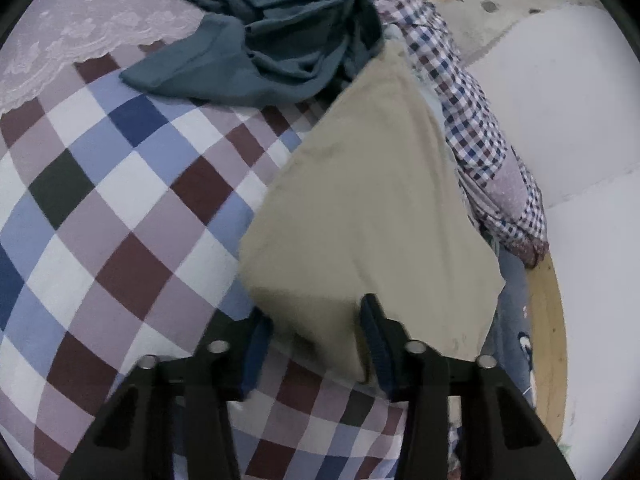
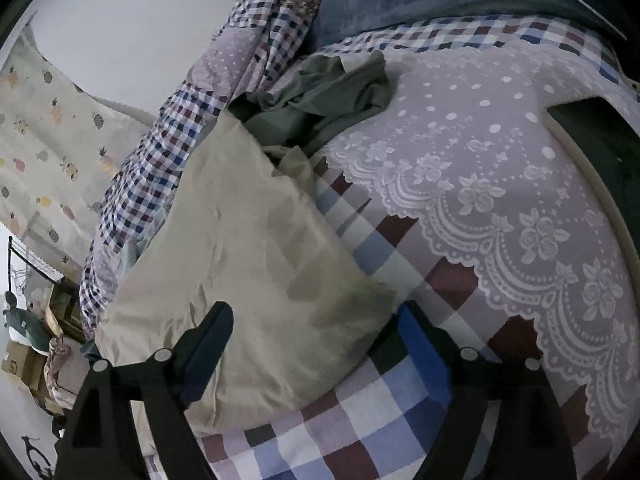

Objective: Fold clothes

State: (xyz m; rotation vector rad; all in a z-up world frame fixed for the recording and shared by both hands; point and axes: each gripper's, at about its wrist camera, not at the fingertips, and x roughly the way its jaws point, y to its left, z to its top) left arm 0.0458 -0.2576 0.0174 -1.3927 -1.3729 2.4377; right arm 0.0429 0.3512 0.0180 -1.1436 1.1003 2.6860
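Beige thin cotton garment (image 1: 372, 208) lies limp on the checked bedsheet (image 1: 120, 216), near edge between your left gripper (image 1: 316, 344) and right gripper (image 2: 316, 344), both wide open, holding nothing; pinch its corners.

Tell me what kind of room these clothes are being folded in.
Most likely a bedroom. The clothes lie on a bed with a checked sheet and a lace-edged cover, a bunched quilt runs along the white wall, and a patterned curtain hangs beyond it.
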